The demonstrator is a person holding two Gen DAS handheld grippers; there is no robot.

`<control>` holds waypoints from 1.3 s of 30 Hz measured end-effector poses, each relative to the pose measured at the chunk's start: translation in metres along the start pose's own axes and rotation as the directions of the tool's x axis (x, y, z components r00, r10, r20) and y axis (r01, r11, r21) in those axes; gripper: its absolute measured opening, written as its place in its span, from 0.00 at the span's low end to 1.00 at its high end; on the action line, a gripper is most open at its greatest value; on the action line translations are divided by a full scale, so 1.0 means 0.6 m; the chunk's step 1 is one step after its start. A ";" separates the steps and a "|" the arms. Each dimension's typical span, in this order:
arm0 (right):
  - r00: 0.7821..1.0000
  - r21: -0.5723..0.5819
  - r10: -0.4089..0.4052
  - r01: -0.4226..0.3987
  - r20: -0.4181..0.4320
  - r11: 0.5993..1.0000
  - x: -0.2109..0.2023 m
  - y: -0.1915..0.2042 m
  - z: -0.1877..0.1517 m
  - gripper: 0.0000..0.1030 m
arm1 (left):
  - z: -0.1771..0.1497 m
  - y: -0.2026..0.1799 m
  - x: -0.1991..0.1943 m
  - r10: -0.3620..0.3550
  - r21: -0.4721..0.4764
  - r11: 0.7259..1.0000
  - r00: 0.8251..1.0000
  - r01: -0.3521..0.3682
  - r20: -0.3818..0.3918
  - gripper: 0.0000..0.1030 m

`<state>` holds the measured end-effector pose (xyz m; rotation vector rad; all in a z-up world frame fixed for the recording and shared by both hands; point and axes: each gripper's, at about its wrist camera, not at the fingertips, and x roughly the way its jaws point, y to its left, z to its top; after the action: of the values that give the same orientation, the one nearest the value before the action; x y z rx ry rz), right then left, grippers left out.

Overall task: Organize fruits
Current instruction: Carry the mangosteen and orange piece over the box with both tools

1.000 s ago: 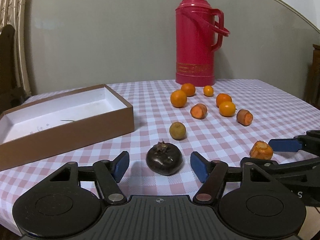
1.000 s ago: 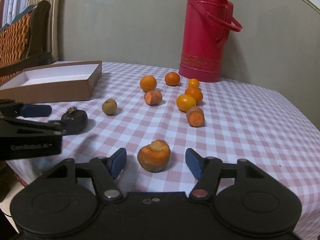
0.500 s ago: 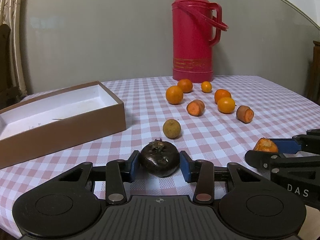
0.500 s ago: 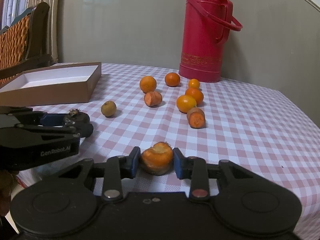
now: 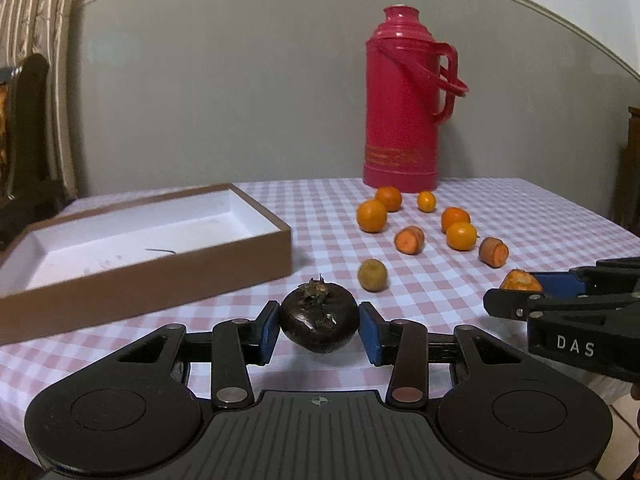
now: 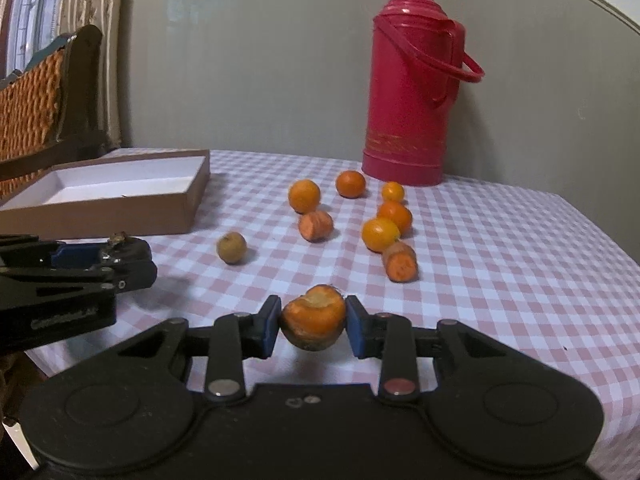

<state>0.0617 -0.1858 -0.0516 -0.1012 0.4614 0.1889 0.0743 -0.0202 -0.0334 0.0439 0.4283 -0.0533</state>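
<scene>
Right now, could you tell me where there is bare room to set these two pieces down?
The brown box is nearly bare inside, only a thin dark sliver on its white floor. Bare cloth lies between the box and the yellowish fruit, and right of the carrot piece. The oranges before the red flask crowd that patch.

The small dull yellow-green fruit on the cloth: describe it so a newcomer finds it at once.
Start at the red thermos at the back of the checked tablecloth and come toward the camera past the cluster of oranges. The small round fruit lies alone, nearer than all of them. It is the only dull yellow-green one; its neighbours are bright orange.
</scene>
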 end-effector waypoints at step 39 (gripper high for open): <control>0.919 -0.234 0.345 -0.298 0.190 0.925 -0.006 0.230 0.145 0.25 | 0.041 0.232 -0.116 0.305 -0.175 0.944 0.943 -0.280 0.132 0.42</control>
<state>0.0681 -0.0390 0.0197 -0.1992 0.2241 0.5685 0.0298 0.1200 0.0221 -0.0493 0.2629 0.2697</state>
